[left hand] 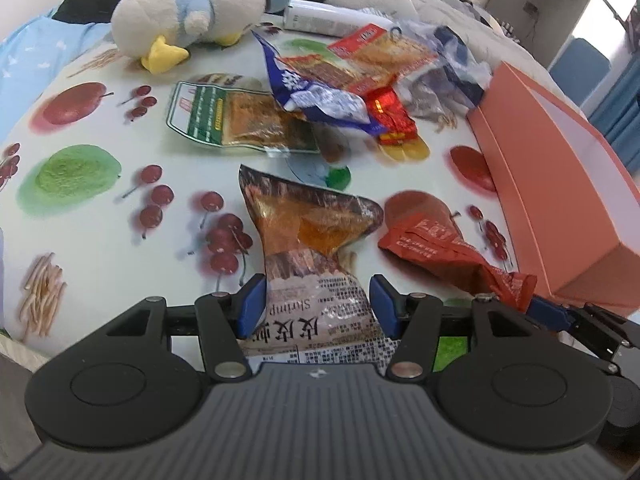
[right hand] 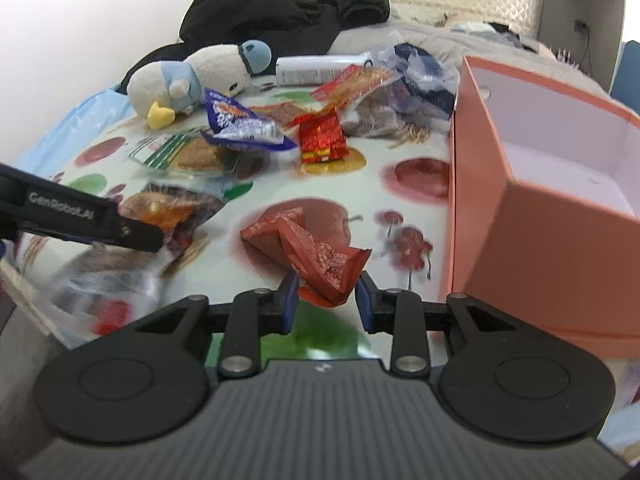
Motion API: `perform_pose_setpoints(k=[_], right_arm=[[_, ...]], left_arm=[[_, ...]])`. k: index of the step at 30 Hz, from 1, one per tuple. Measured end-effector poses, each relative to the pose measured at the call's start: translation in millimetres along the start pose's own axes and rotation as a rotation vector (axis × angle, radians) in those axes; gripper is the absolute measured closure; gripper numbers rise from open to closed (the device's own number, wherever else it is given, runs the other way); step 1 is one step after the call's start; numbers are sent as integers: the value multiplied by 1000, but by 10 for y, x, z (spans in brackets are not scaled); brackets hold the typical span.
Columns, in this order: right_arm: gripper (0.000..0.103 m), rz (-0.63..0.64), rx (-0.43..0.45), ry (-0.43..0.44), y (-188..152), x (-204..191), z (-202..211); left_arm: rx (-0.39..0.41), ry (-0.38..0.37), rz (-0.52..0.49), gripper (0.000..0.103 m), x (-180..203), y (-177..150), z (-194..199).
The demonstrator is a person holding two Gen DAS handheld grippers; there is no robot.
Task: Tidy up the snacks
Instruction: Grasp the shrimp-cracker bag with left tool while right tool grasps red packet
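Observation:
My left gripper [left hand: 318,304] is open around the near end of a brown shrimp snack bag [left hand: 308,236] lying on the fruit-print tablecloth [left hand: 100,216]. My right gripper [right hand: 326,302] is open around the near end of a crumpled red snack packet [right hand: 316,252], which also shows in the left wrist view [left hand: 440,244]. An open salmon-pink box [right hand: 552,184] stands at the right, empty inside. More snacks lie further back: a green-labelled packet [left hand: 236,120], a blue bag [left hand: 320,96], a red and gold packet [right hand: 322,138].
A white and blue plush duck [left hand: 192,16] lies at the back left beside a white bottle [right hand: 320,69]. Black clothing [right hand: 288,12] and bedding lie behind. The left gripper [right hand: 80,216] crosses the right wrist view at left.

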State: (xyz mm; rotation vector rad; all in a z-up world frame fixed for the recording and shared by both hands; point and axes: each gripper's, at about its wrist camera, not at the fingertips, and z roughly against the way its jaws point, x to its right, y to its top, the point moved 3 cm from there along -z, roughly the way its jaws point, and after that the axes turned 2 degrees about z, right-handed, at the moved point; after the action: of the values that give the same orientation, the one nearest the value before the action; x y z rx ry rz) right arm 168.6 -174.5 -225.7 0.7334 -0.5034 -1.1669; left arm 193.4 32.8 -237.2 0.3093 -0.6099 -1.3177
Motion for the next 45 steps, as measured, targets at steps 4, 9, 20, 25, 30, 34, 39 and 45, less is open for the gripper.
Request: perform_pose_setpoints(k=[4,9,20,25,30,34,39,45], right_arm=[[68,-13,-36,30,-51,-16,88],[46,-5,-48,60,-83,-43,162],[24,151,6,127,99,-163,84],[33,224,-45,133,166,-282,-121],[44,296,-97,139,207,-379,-279],[58,293,-124,132,192,-400,-372],[69,295,-124,121,146,-367,-381],[74,216,-106,114,133,-322,-284]], left_arm=[[-14,-3,-9,41,2,-15,-2],[-12,-7,-2,28,-41,13,6],[-14,-26,17,19,-66,115,-53],[-18,-21,-2,19,-54,180,-128],[-35,1,-20,20,-54,232,-234],[-54,12,-23,21,-41,232,-326],[-56,34,-48,38,29,198,-399],[-53,40,-28,55,55,233,-320]])
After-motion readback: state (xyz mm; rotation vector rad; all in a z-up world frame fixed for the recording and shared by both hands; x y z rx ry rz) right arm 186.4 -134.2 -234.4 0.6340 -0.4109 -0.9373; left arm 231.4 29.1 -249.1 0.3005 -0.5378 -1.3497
